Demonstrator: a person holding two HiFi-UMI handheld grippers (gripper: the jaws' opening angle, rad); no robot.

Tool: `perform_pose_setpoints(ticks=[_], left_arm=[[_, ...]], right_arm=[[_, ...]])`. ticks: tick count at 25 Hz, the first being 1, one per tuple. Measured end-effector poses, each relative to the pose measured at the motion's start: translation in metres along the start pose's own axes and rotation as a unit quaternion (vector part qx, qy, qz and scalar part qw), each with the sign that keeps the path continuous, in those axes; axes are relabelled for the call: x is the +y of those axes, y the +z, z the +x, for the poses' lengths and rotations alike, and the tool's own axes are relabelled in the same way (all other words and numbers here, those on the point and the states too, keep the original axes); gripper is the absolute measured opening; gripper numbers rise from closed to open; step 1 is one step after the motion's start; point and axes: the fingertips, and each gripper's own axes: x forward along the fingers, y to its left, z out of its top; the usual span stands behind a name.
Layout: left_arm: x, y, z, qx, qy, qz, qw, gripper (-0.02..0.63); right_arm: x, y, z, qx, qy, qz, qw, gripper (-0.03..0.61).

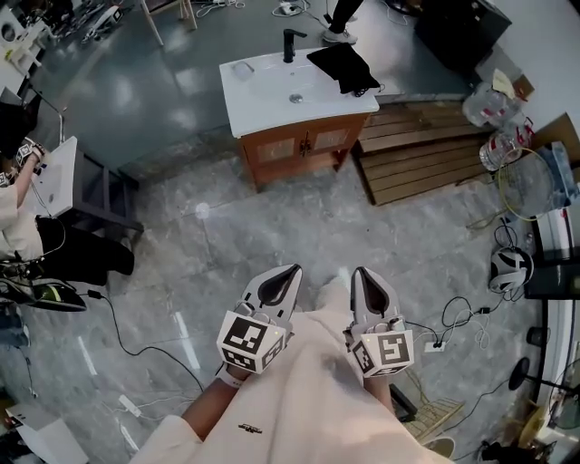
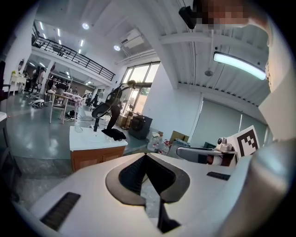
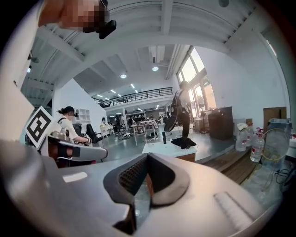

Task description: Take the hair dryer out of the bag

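Observation:
A black bag [image 1: 344,65] lies on the right end of a white vanity top [image 1: 263,95], beside a black faucet [image 1: 290,43]. No hair dryer shows in any view. Low over the grey floor, well short of the vanity, my left gripper [image 1: 294,269] and right gripper [image 1: 356,272] are side by side, both pointing toward it. In the left gripper view the left gripper [image 2: 146,155] is shut with nothing between its pads, and the bag [image 2: 114,134] is far ahead. The right gripper [image 3: 148,155] is likewise shut and empty, with the bag [image 3: 183,142] ahead.
A wooden pallet [image 1: 426,149] lies right of the vanity, with water bottles [image 1: 494,109] beyond it. A person [image 1: 27,227] sits at a desk on the left. Another stands behind the vanity [image 1: 340,23]. Cables and a power strip [image 1: 433,344] lie on the floor at right.

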Motion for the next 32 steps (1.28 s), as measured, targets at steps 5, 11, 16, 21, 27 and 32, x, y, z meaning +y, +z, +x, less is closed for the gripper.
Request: perform_pose_setpoints(ticks=[5, 11, 16, 21, 27, 32], left_arm=[[0.018, 0.009, 0.004, -0.008, -0.002, -0.006, 0.9999, 0.006], [0.033, 0.020, 0.022, -0.012, 0.000, -0.014, 0.9998, 0.006], [0.046, 0.024, 0.052, -0.001, 0.005, -0.001, 1.0000, 0.006], [0.057, 0.054, 0.096, -0.008, 0.010, 0.012, 0.9998, 0.006], [0.072, 0.096, 0.166, -0.008, 0.006, 0.014, 0.9999, 0.006], [0.071, 0.143, 0.226, -0.025, 0.003, 0.034, 0.9991, 0.006]], right_arm=[[0.005, -0.001, 0.019, 0.012, 0.002, 0.001, 1.000, 0.011], [-0.012, -0.001, 0.038, 0.015, -0.007, 0.016, 1.000, 0.011], [-0.036, -0.002, 0.066, 0.011, -0.007, 0.035, 0.999, 0.011], [-0.077, 0.009, 0.105, -0.001, -0.008, 0.063, 0.998, 0.011], [-0.113, 0.042, 0.159, -0.020, 0.030, 0.090, 0.995, 0.011], [-0.161, 0.072, 0.195, -0.038, 0.024, 0.090, 0.995, 0.011]])
